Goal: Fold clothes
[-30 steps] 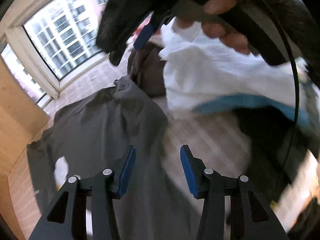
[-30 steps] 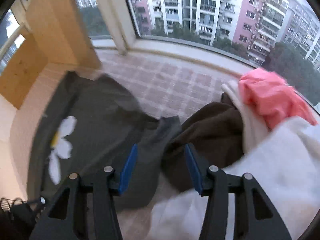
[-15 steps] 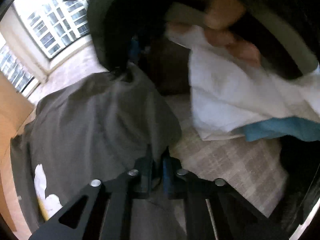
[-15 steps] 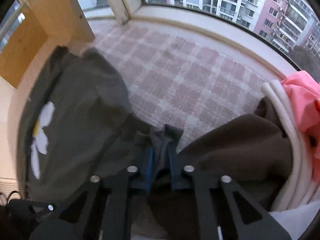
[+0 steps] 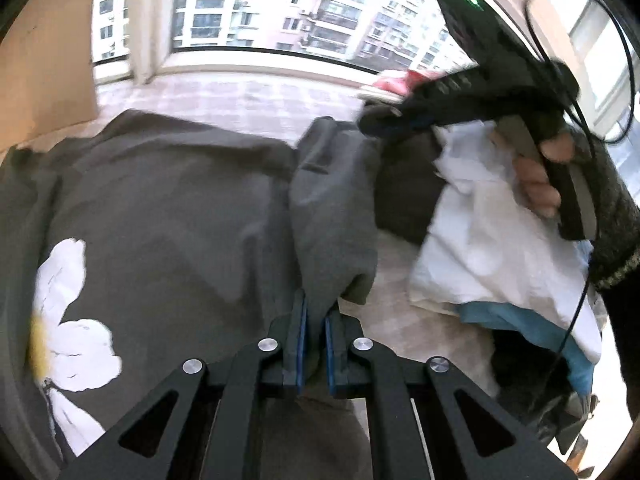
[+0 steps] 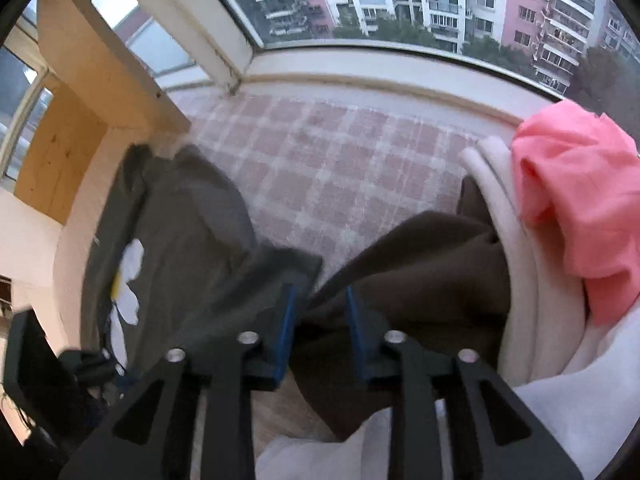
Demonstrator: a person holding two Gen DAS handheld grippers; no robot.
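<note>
**Left gripper clamps the sleeve, right gripper's fingers apart**

The left gripper [image 5: 314, 334] is clenched on a fold of the grey shirt [image 5: 168, 216]: cloth is bunched between its blue pads and rises from them as a taut ridge of sleeve. The right gripper [image 6: 320, 320] has its fingers parted, with a gap between the blue pads; the sleeve end lies against the left pad, not pinched, and brown cloth [image 6: 420, 264] shows through the gap.

The shirt is spread flat on the checked mat [image 6: 340, 168], its white flower print [image 5: 68, 320] toward the left. In the left view the right gripper shows at upper right, held by a hand [image 5: 536, 172] in a dark knit sleeve, its tips at the far end of the sleeve ridge.

To the right of the shirt is a heap of clothes: the brown cloth, a white piece [image 5: 488, 248], a blue piece [image 5: 520, 320] under it, a cream one [image 6: 516, 240] and a pink one [image 6: 580, 200] on top. A window [image 6: 400, 0] runs behind the mat, with wooden panels [image 6: 80, 120] at left.
</note>
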